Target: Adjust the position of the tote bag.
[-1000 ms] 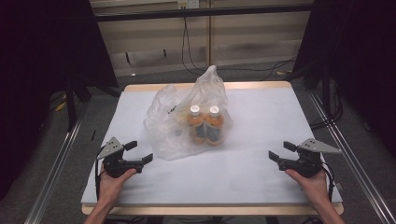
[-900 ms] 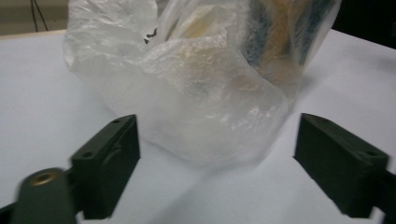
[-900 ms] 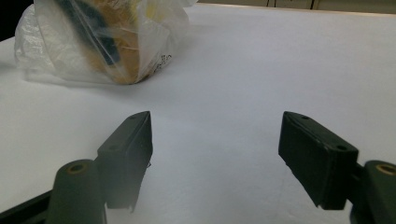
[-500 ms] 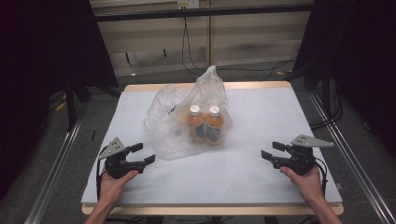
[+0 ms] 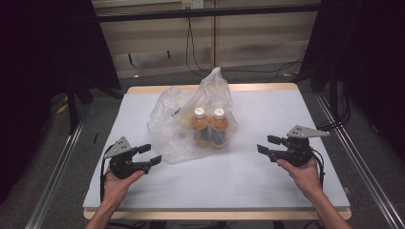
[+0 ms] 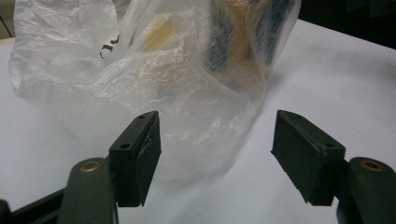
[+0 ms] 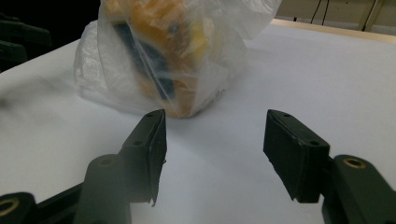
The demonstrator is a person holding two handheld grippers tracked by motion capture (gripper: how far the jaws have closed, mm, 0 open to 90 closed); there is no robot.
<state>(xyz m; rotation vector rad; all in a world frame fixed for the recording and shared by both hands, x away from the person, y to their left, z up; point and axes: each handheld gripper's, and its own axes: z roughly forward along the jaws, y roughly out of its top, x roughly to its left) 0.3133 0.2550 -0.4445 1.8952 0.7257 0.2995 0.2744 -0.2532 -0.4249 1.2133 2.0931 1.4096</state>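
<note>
Clear plastic bag (image 5: 184, 119), orange white-capped bottles (image 5: 210, 126), black claws.

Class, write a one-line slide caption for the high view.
Two hand-held grippers, left gripper and right gripper, open, flank a clear plastic bag holding two orange bottles.

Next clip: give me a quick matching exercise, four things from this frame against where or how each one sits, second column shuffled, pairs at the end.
Things:
1. left gripper
2. right gripper
3. two orange bottles
4. clear plastic bag

Places or states:
A. upright, side by side, white caps on
B. crumpled around the bottles at mid-table
C. jaws apart, close by the bag's near left edge
D. jaws apart over bare white table, clear of the bag's right side

Pairs: 1-C, 2-D, 3-A, 4-B
</note>
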